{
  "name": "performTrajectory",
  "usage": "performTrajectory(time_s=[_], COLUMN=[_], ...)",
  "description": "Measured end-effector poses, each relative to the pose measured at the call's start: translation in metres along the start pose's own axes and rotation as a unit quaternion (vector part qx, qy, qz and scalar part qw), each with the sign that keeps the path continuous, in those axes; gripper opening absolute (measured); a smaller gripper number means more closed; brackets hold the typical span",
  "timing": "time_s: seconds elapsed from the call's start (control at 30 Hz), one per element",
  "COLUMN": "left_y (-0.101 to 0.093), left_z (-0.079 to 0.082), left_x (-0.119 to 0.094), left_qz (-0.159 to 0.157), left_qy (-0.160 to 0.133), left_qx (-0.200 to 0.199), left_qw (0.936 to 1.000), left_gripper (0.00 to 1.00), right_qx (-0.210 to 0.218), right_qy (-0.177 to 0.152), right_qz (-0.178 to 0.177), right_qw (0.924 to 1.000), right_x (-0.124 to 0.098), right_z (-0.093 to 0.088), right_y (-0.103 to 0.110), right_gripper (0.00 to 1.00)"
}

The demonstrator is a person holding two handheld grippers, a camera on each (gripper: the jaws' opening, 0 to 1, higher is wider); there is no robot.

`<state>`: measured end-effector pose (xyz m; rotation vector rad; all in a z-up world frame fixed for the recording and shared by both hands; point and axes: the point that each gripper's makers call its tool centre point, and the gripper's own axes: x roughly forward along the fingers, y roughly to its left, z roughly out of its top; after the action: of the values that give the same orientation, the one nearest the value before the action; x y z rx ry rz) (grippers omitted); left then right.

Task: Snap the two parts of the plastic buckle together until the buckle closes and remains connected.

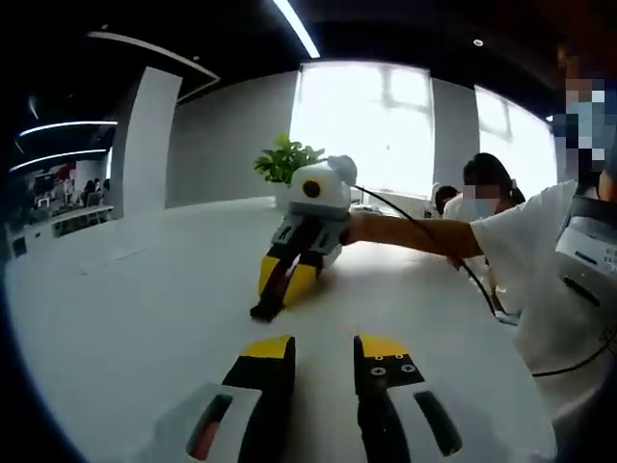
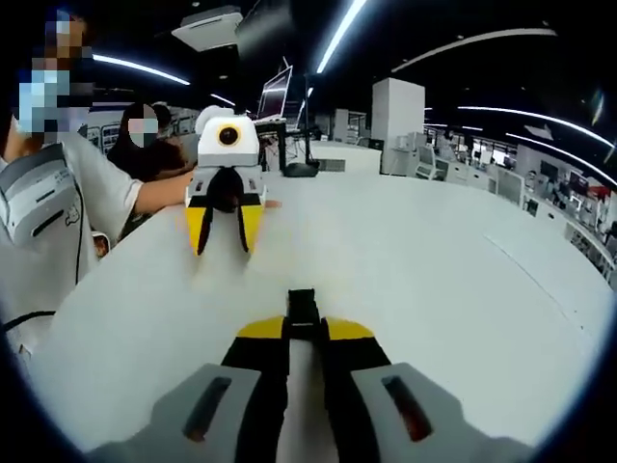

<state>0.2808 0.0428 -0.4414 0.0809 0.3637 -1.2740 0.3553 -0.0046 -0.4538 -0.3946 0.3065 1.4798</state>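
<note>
On the round white table (image 2: 463,280) I see my right gripper (image 2: 306,333) facing my left gripper (image 2: 223,241) across the middle, a black plastic buckle piece (image 2: 302,311) lying between its jaws. A green potted plant (image 1: 285,160) stands at the far edge, behind the right gripper.

No readable text, label, brand, number or sign anywhere in either view.
</note>
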Motion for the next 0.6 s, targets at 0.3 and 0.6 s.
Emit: performTrajectory(time_s=[0.3,0.6], left_y=[0.007,0.014], left_z=[0.001,0.001], left_x=[-0.002,-0.004], left_qz=[0.012,0.025], left_qy=[0.001,0.001], left_qx=[0.001,0.000], left_qw=[0.9999,0.9997], left_gripper=[0.24,0.24], right_qx=[0.002,0.012], right_qy=[0.012,0.011], right_qz=[-0.004,-0.002], right_qw=[0.9999,0.9999], right_x=[0.013,0.020], right_z=[0.001,0.000], right_y=[-0.035,-0.049], right_gripper=[0.12,0.13])
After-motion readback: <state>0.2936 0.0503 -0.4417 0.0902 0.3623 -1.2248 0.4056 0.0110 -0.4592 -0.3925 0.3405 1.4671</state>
